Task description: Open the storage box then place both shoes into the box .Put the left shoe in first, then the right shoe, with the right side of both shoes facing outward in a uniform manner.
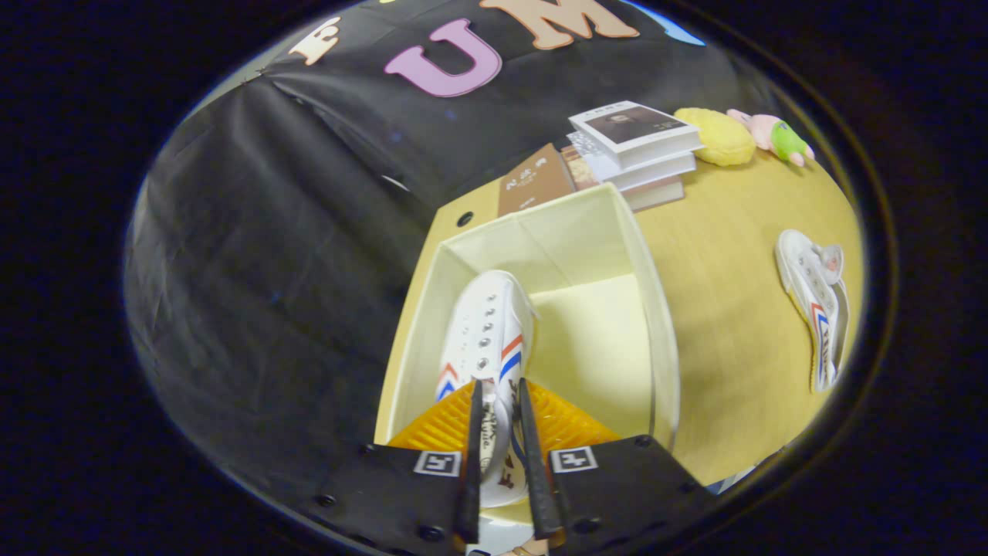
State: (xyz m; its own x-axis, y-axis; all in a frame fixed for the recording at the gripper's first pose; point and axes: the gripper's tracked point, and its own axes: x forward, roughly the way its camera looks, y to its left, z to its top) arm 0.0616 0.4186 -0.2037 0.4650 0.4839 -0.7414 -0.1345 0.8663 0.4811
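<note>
The desk [741, 324] was seen carrying an open storage box [656, 309] just ahead of the gripper [498, 432]. A white shoe [486, 332] was held inside the box by its heel end, both fingers pressed on it, its long axis running straight away from the gripper toward the far wall, striped side turned to the open middle. The second shoe [814, 309] was lying well apart on the desk, right of the box. Books [633, 143] and toys [741, 135] were noted beyond.
</note>
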